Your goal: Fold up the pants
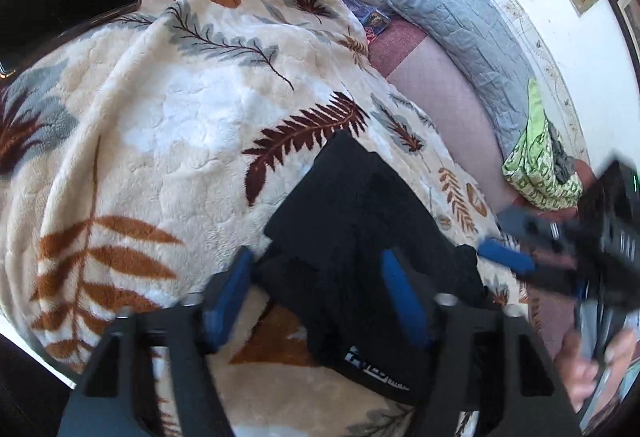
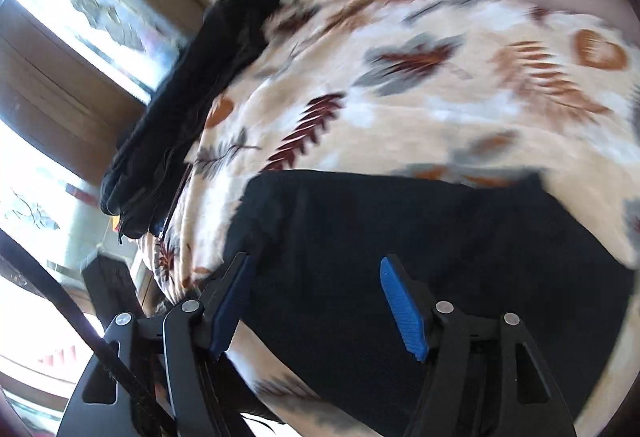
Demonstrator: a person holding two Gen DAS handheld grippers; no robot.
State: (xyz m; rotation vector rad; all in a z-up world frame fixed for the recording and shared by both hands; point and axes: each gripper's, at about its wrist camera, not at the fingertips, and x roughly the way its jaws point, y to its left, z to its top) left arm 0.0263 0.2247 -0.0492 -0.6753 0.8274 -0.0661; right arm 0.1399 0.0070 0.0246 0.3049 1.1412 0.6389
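- The left wrist view looks steeply down along its hand-held gripper (image 1: 316, 297), close over the folded black pants (image 1: 360, 221) on the leaf-print blanket (image 1: 160, 117).
- The right wrist view tilts down, nearer, facing the window (image 2: 100, 17).
- Both share pants, blanket and the dark garment heap (image 2: 176, 117).

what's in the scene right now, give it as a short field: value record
surface: leaf-print blanket on a bed
task item: black pants, folded into a compact stack
left gripper: open, fingers either side of the pants
right gripper: open over the pants, holding nothing
other cloth: dark garment at the blanket's edge
background: blue pillow
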